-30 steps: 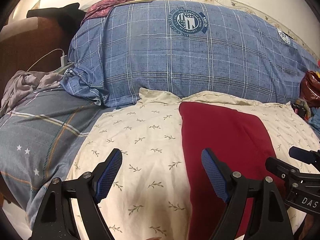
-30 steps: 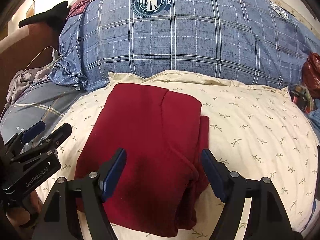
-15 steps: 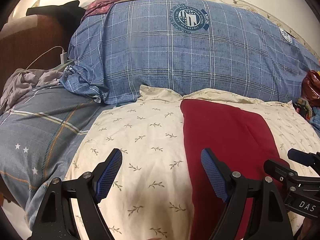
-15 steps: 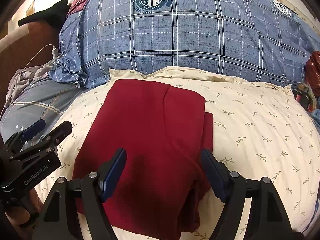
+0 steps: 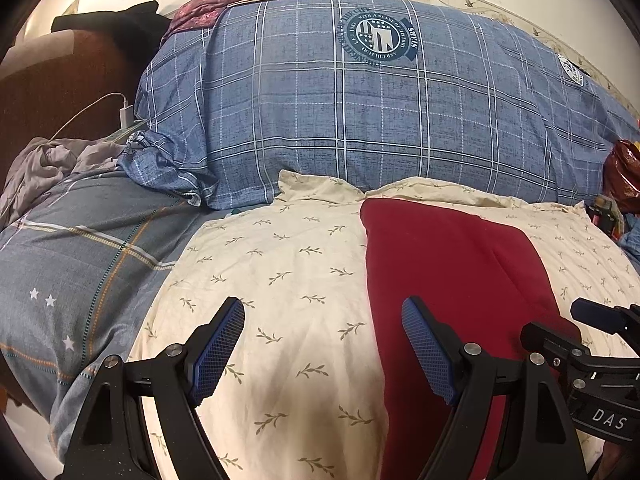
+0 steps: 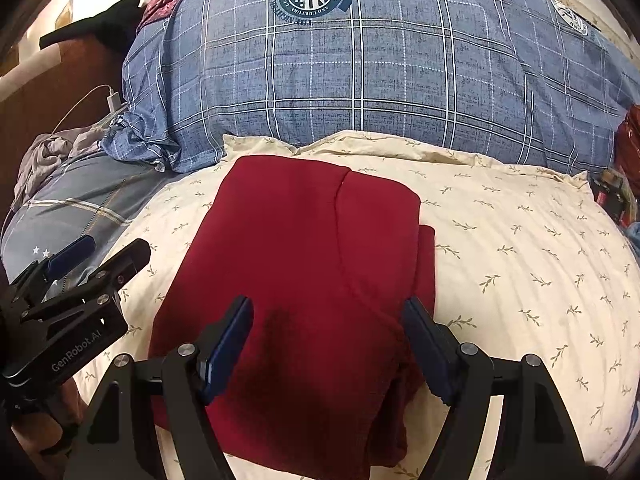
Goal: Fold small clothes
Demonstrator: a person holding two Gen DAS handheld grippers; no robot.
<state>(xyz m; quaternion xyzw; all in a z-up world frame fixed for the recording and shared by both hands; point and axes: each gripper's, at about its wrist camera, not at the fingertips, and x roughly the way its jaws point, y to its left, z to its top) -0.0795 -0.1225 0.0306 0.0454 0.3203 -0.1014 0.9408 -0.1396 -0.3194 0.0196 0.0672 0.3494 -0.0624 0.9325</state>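
A dark red garment [image 6: 304, 264] lies folded into a rough rectangle on a cream leaf-print pillow [image 6: 520, 264]. It also shows in the left wrist view [image 5: 452, 264], to the right. My right gripper [image 6: 326, 340] is open and empty, hovering over the garment's near end. My left gripper [image 5: 322, 344] is open and empty over the cream pillow [image 5: 280, 280], its right finger at the garment's left edge. Each gripper shows at the side of the other's view.
A large blue plaid pillow [image 5: 360, 120] lies behind the cream one. A grey-blue starred bedcover [image 5: 80, 260] lies at the left, with crumpled grey cloth [image 5: 44, 164] and a white charger and cable [image 5: 124, 112]. Red bag [image 5: 624, 176] at right.
Both grippers have drawn back slightly toward me and stayed open. The red garment has not moved.
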